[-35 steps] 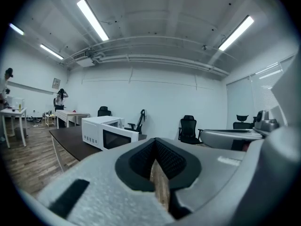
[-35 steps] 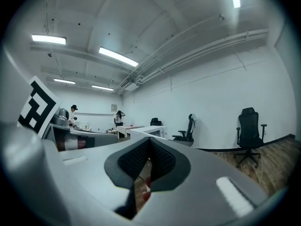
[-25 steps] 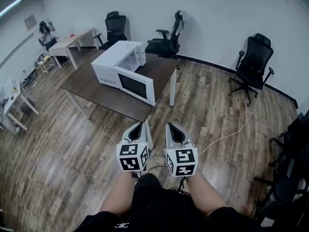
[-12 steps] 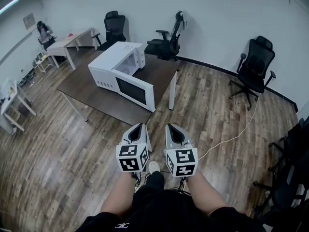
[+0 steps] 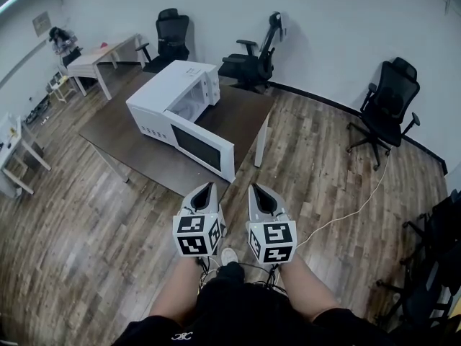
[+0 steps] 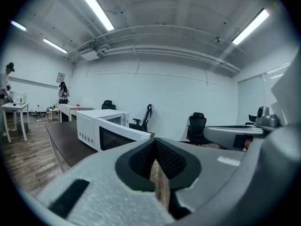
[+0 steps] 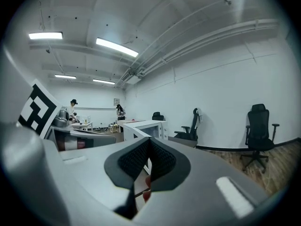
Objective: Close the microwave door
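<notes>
A white microwave [image 5: 167,91] stands on a dark brown table [image 5: 240,112] ahead of me. Its door [image 5: 202,150] hangs wide open, swung out over the table's near edge. The left gripper [image 5: 207,188] and right gripper [image 5: 257,190] are held side by side over the floor, short of the table. Both point toward the microwave and touch nothing. In the left gripper view the left gripper [image 6: 155,143] is shut and empty, with the microwave [image 6: 96,125] beyond it to the left. In the right gripper view the right gripper [image 7: 149,143] is shut and empty, with the microwave [image 7: 145,126] straight ahead.
Black office chairs stand behind the table [image 5: 255,58] [image 5: 171,36] and at the right [image 5: 390,101]. A white cable [image 5: 353,209] trails across the wood floor. White tables [image 5: 95,62] and a person [image 5: 59,39] are at the far left.
The table and microwave have come closer and lower in the head view as I walk toward them. Both grippers stay side by side and shut.
</notes>
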Available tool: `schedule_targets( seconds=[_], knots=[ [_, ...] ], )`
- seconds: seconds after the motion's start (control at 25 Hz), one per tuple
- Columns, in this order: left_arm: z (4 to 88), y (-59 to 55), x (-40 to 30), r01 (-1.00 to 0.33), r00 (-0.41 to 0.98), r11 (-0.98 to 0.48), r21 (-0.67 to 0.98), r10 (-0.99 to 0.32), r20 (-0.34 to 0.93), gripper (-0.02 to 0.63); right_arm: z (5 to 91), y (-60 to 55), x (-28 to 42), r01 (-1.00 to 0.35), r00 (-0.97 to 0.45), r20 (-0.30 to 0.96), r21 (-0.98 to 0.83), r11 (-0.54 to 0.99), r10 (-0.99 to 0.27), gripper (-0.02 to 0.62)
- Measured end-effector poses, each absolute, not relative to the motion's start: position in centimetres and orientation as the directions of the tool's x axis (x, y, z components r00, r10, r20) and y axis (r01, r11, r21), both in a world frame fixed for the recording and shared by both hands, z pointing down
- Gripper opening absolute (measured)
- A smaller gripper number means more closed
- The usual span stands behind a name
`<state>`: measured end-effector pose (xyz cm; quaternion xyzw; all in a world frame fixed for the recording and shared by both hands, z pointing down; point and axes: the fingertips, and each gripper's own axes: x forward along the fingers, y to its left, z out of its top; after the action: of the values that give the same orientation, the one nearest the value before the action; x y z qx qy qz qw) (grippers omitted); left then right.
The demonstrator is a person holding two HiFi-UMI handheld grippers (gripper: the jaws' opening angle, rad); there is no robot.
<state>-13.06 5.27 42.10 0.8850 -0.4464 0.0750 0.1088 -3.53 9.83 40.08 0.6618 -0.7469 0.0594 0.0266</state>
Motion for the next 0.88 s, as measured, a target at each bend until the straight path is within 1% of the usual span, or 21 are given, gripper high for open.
schedule_targets(
  seconds=[0.32, 0.68, 0.88],
  knots=[
    [42.2, -1.7, -11.9, -0.795, 0.606, -0.59, 0.144, -0.754, 0.254, 0.008, 39.5, 2.4, -2.4, -0.993, -0.115, 0.137, -0.048, 0.109, -0.984, 0.008],
    [40.3, -11.0, -9.9, -0.773, 0.633, -0.619, 0.136, -0.739, 0.231, 0.008, 38.3, -6.7, -1.2, -0.994, -0.106, 0.133, -0.029, 0.103, -0.985, 0.008],
    [40.9, -14.9, -9.4, -0.765, 0.641, -0.629, 0.138, -0.727, 0.245, 0.008, 38.7, -10.7, -0.7, -0.995, -0.097, 0.142, -0.038, 0.092, -0.985, 0.008]
  ],
)
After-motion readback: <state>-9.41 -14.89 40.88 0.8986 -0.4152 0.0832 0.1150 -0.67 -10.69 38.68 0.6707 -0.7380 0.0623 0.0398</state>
